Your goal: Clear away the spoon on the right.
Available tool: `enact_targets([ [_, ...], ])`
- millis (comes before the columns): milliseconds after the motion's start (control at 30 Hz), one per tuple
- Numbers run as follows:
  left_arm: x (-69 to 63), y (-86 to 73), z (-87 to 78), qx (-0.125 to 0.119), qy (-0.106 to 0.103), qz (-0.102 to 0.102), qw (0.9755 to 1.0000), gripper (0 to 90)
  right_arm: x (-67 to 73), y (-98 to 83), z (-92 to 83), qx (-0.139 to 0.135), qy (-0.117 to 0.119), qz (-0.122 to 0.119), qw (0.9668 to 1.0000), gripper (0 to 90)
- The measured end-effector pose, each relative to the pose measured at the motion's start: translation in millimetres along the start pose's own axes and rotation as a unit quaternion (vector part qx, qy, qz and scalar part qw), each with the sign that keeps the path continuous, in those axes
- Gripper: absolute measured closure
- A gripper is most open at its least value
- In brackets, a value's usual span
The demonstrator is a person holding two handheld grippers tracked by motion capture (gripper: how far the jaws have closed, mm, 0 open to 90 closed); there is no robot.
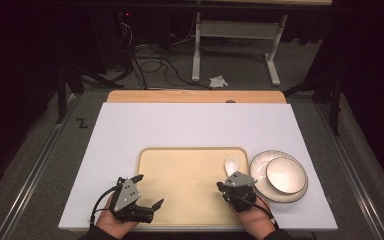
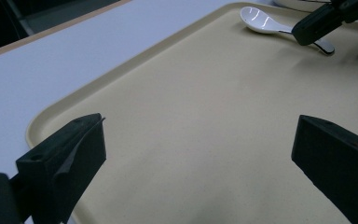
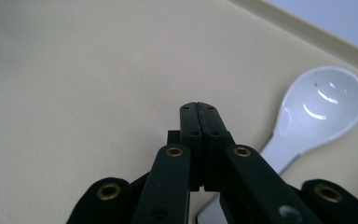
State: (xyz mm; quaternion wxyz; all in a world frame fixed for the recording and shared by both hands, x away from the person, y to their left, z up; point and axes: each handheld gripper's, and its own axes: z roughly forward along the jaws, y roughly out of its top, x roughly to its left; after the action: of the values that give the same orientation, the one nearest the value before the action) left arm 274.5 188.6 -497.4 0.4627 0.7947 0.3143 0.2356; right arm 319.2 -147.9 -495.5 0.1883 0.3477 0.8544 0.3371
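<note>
A beige tray (image 1: 180,200) lies on the white table (image 1: 195,125); left claw (image 1: 149,192) gapes wide, right claw (image 3: 199,109) pressed together, empty.

One tray (image 1: 190,155), one white spoon (image 1: 230,165), one plate (image 1: 260,162), one bowl (image 1: 285,175), two grippers

tray (image 1: 190,155) middle bare, open passage; spoon (image 1: 230,165) at right rim; stacked bowl (image 1: 285,175) just beyond.

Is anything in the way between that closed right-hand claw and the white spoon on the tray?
Nothing visible. The right gripper, jaws shut with nothing between them, sits just beside the white spoon on the beige tray; bare tray surface lies between them.
</note>
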Motion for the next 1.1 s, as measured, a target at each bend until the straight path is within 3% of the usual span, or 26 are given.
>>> enact_targets([
  [300, 0.2, -0.4, 0.0, 0.002, 0.002, -0.003, 1.0, 3.4, -6.9, -10.4, -1.1, 0.02, -0.005, 0.0, 0.9998, 90.0],
  [667, -0.2, -0.4, 0.2, 0.001, 0.002, -0.001, 1.0, 3.5, -10.9, -15.1, -4.9, 0.013, -0.004, 0.008, 0.9999, 90.0],
  [700, 0.1, -0.5, 0.0, 0.0, 0.001, -0.002, 1.0, 3.5, -12.2, -13.4, -8.4, -0.006, 0.002, 0.008, 0.9999, 90.0],
  [733, 0.1, -0.5, 0.0, 0.0, 0.001, -0.002, 1.0, 3.5, -12.2, -13.4, -8.4, -0.006, 0.002, 0.008, 0.9999, 90.0],
  [833, 0.6, -0.7, -0.8, -0.002, 0.001, -0.003, 1.0, 3.5, -20.2, -8.4, -23.1, -0.062, 0.039, 0.013, 0.9972, 71.8],
  [900, 0.3, -0.7, -1.0, -0.003, 0.0, -0.003, 1.0, 3.4, -24.0, -6.9, -31.8, -0.094, 0.041, 0.013, 0.9946, 61.7],
  [967, -0.2, -0.6, -1.0, -0.005, 0.001, -0.004, 1.0, 3.2, -28.2, -6.6, -43.1, -0.133, 0.028, 0.014, 0.9906, 52.8],
  [1000, -0.4, -0.4, -1.1, -0.007, 0.002, -0.004, 1.0, 3.0, -30.9, -7.5, -50.2, -0.159, 0.026, 0.016, 0.9869, 48.9],
  [1100, -0.2, -0.1, -2.3, -0.02, 0.005, -0.008, 0.9998, 1.8, -37.6, -13.6, -62.1, -0.203, 0.032, 0.028, 0.9782, 35.7],
])
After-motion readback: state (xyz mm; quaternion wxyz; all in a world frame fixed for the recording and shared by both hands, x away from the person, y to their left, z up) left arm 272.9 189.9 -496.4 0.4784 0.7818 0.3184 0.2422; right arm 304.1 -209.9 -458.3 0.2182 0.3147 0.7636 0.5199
